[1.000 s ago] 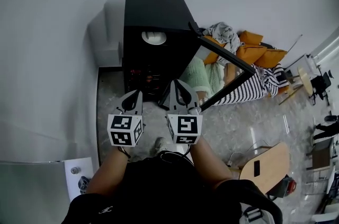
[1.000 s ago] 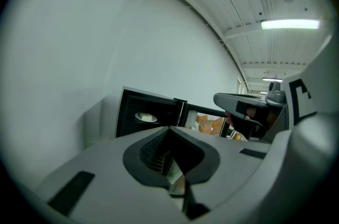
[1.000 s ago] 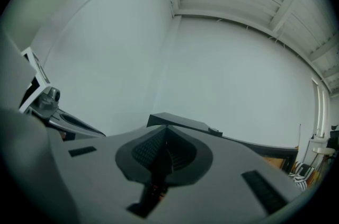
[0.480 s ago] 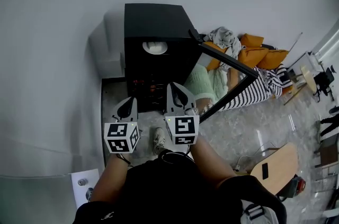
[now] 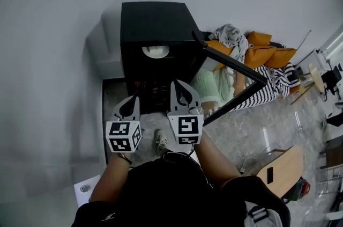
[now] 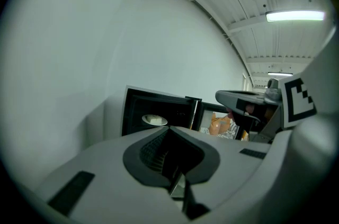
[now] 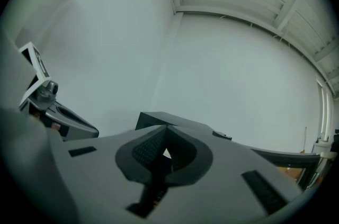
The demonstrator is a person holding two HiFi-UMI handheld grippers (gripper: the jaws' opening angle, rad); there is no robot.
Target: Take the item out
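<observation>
Holding both smooth grey claws pinched shut and empty, left claw (image 5: pixel 133 98) beside right claw (image 5: pixel 180 84), hovering over the speckled stone floor (image 5: pixel 241 134) just before a boxy matte-black cabinet (image 5: pixel 153 19). Sitting inside the upper compartment, well apart from both claws: a pale, round, shallow dish (image 5: pixel 156 51). Standing open at the right, a dark-framed glossy glass door (image 5: pixel 231 63).

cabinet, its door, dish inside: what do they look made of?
cabinet: matte black, no glare; painted metal or plastic, can't tell which.
door: black frame round a clear pane, likely glass; striped cloth shows through it.
dish: white, smooth; ceramic or plastic.
</observation>
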